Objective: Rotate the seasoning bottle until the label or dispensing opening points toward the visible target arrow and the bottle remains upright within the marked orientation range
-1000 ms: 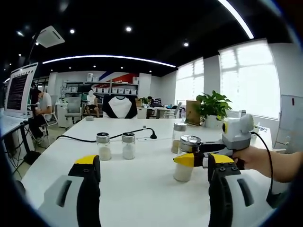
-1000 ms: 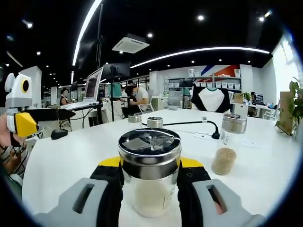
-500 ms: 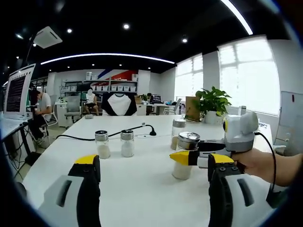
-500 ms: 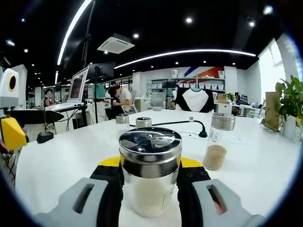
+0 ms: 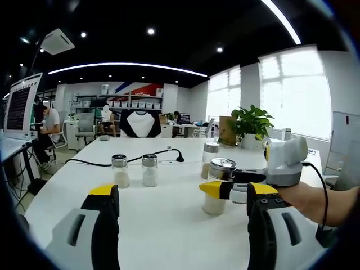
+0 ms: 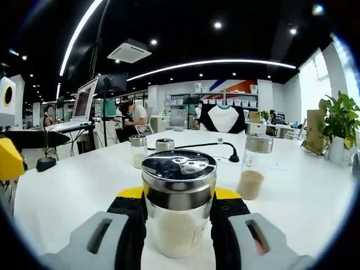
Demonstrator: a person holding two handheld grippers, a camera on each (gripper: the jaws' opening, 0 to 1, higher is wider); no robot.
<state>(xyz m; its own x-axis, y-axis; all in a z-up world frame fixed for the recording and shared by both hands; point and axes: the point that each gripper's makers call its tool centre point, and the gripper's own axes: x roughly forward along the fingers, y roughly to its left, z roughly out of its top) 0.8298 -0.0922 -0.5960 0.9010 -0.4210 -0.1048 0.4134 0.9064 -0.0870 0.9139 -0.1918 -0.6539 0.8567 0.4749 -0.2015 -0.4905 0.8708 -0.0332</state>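
Right gripper view: my right tool [image 6: 179, 222] pinches the seasoning bottle [image 6: 179, 208] at its glass body, jaws pressed against both sides; the bottle stands upright on the white desk [image 6: 73, 191], steel cap [image 6: 179, 171] uppermost, pale granules inside; a taller jar [image 6: 253, 167] of tan grains stands to the right, two small shakers [image 6: 147, 151] farther back beside a black cable [image 6: 202, 147]. Left gripper view: my left tool [image 5: 180, 205] is spread, holding nothing, jaws well apart; the bottle [image 5: 218, 185] sits right of centre in the other tool; a potted plant [image 5: 251, 125] stands behind.
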